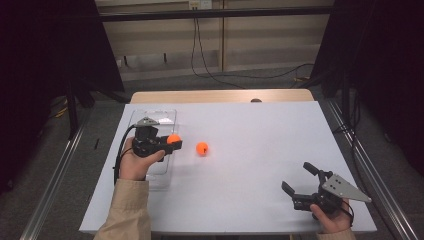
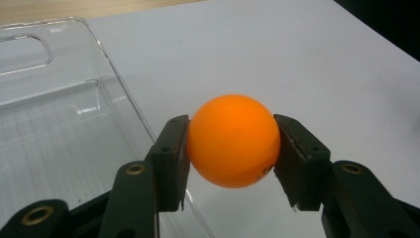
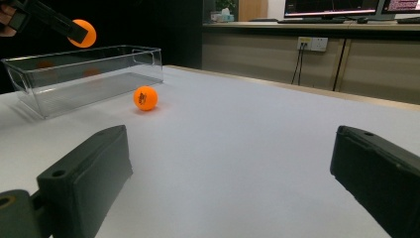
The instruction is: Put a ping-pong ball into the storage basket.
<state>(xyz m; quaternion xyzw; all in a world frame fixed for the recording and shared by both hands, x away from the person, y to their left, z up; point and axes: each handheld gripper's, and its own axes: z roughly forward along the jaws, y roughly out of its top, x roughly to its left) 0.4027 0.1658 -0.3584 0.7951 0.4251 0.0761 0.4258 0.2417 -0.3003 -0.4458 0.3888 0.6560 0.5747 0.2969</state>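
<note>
The left gripper (image 2: 232, 163) has its jaws pressed against both sides of an orange ball (image 2: 233, 140), holding it clear of the table at the right edge of the clear plastic bin (image 1: 150, 117); the lift likely serves to get the ball over the bin's wall. A second orange ball (image 1: 202, 148) lies on the white table (image 1: 260, 150) just right of the bin, within easy reach. The right gripper (image 1: 299, 179) rests near the front right, jaws wide and empty, out of the way.
</note>
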